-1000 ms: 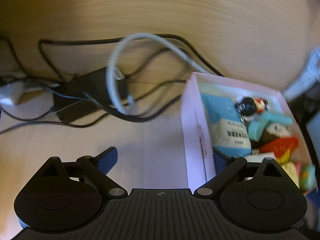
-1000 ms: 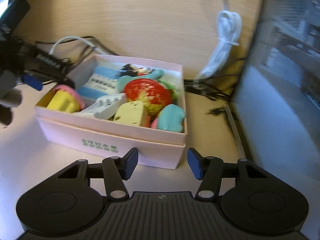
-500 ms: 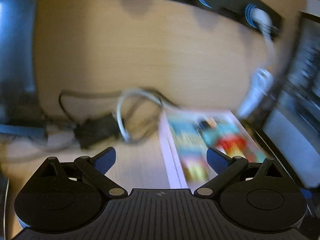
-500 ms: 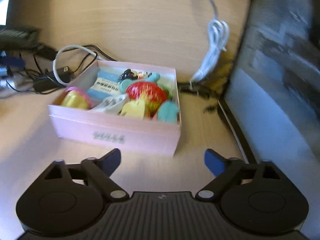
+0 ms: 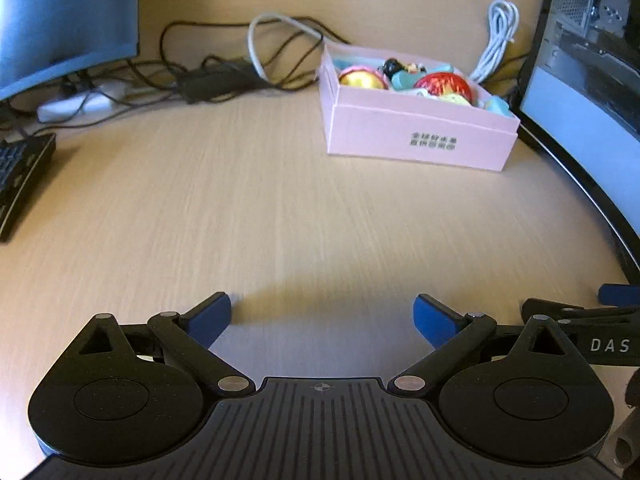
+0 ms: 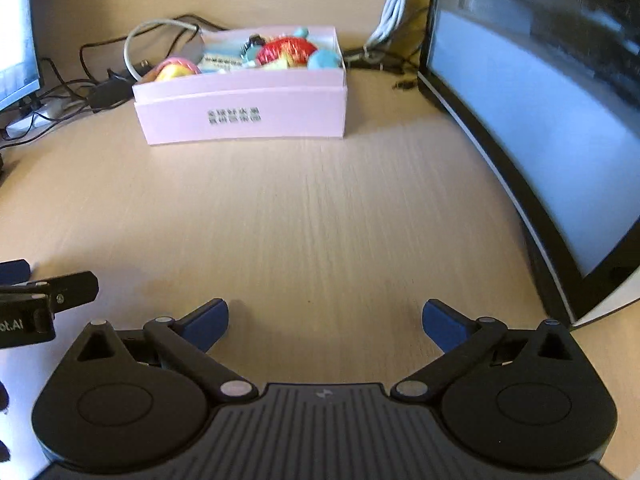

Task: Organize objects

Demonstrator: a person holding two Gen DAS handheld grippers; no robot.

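Note:
A pink box (image 5: 420, 136) (image 6: 244, 108) stands on the wooden desk at the far side, filled with small toys: a red foil ball (image 5: 444, 84) (image 6: 286, 50), a gold-and-pink ball (image 5: 360, 79) (image 6: 176, 70), teal pieces and a blue packet. My left gripper (image 5: 322, 316) is open and empty, well back from the box. My right gripper (image 6: 326, 318) is open and empty, also well back. Each gripper shows at the edge of the other's view.
A dark curved monitor (image 6: 540, 100) runs along the right. Tangled black and white cables (image 5: 224, 68) and a power brick lie behind and left of the box. A keyboard (image 5: 20, 176) and another screen (image 5: 60, 16) sit at left. A coiled white cable (image 5: 498, 36) hangs behind.
Both grippers have pulled back from the box toward the desk's near side. The right gripper's jaws have opened wider. The box and its toys have stayed in place.

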